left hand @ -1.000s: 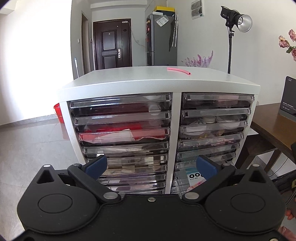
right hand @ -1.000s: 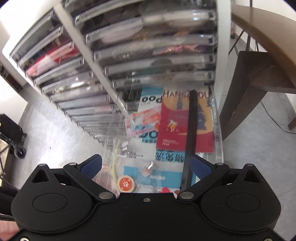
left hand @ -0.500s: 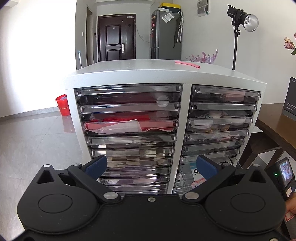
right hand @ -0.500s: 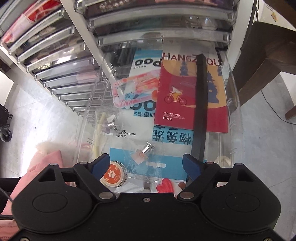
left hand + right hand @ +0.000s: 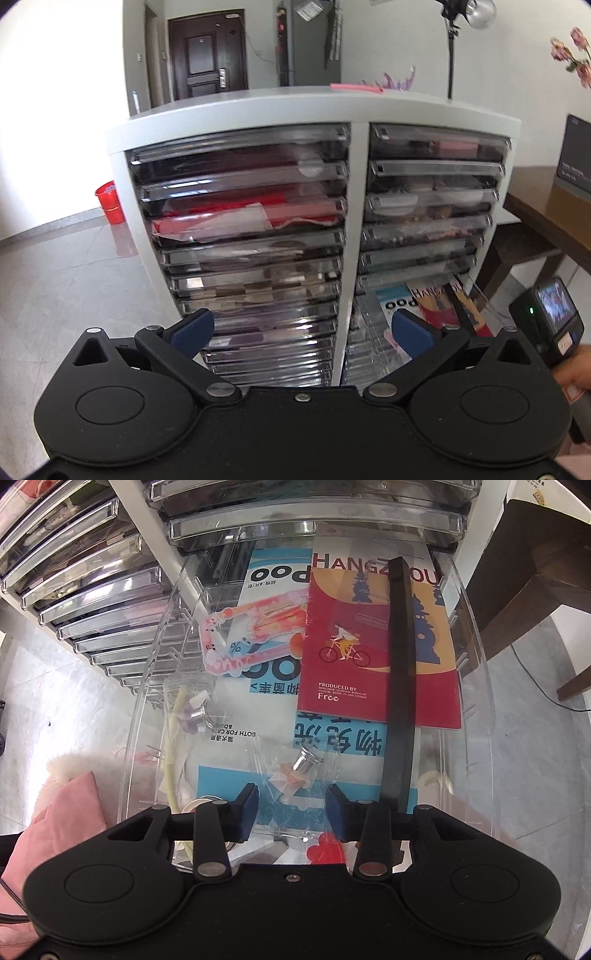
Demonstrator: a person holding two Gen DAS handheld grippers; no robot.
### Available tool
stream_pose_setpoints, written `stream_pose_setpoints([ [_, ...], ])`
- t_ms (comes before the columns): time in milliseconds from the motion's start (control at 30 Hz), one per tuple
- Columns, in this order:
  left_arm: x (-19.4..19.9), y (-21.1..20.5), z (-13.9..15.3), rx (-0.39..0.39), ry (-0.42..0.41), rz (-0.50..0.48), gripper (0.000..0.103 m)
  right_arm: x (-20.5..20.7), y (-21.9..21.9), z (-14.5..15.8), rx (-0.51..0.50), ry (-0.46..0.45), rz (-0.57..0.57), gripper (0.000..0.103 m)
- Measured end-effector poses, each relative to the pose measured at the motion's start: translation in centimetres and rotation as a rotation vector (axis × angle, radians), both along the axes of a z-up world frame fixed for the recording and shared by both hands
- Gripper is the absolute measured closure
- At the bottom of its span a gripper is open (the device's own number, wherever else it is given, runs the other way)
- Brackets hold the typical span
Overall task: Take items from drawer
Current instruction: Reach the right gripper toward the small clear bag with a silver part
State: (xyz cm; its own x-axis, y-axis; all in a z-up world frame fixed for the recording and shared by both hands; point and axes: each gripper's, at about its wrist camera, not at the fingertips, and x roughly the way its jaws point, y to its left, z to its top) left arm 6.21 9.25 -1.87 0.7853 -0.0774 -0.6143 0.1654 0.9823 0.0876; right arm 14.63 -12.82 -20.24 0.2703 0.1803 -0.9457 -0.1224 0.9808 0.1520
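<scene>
The drawer [image 5: 476, 686], clear plastic, stands pulled out from the lower right column of a grey cabinet [image 5: 354, 258]; its front wall is hidden under the right tongs' black body. Along its left edge lies a pale yellow tube [image 5: 170, 760], its lower end cut off by the tongs, and beside it a small silver stopper [image 5: 197, 713] with lilac petals, blurred by the plastic wall. Toward the back left lies a pink and orange cut-out card [image 5: 251, 627]. Under everything is a blue and white sheet [image 5: 273, 686] with large print, partly covered. In the middle, a clear crinkled bag [image 5: 303, 764] holds a second silver stopper with a peach flower. The right tongs [image 5: 291, 808] hover just above that bag, blue pads partly closed with a gap between them, touching nothing I can make out. Near the front edge a red heart [image 5: 325, 851] and a round tin [image 5: 195, 805] are mostly hidden. On the right lies a red booklet [image 5: 369, 646] showing a cyclist, crossed lengthwise by one black strip [image 5: 399, 686].

In the left view, the left tongs [image 5: 301, 328] hang released before the cabinet, pads wide apart and empty. Two columns of shut clear drawers show blurred contents. A pink tube [image 5: 356, 88] lies on the cabinet's top.
</scene>
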Motion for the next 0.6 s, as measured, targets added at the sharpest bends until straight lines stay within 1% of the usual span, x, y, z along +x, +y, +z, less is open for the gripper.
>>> stream_pose_setpoints([
  [67, 0.0, -0.6, -1.3, 0.044, 0.043, -0.068, 0.0, 0.0, 0.1, 0.0, -0.004, 0.0, 0.005, 0.061],
  [133, 0.2, -1.4, -2.9, 0.105, 0.094, -0.131, 0.0, 0.0, 0.2, 0.0, -0.008, -0.002, 0.01, 0.061],
  [233, 0.5, -2.2, -4.9, 0.176, 0.163, -0.196, 0.0, 0.0, 0.3, 0.2, -0.007, -0.01, 0.015, 0.067],
  [367, 0.4, -2.5, -6.2, 0.192, 0.216, -0.255, 0.0, -0.1, 0.4, 0.5, -0.013, -0.021, 0.025, 0.072],
  [467, 0.4, -2.5, -6.3, 0.196, 0.225, -0.26, 0.0, -0.2, 0.4, 0.7, -0.02, -0.031, 0.028, 0.077],
  [600, 0.4, -2.4, -6.4, 0.193, 0.231, -0.258, 0.0, -0.2, 0.5, 1.0, -0.017, -0.04, 0.037, 0.078],
])
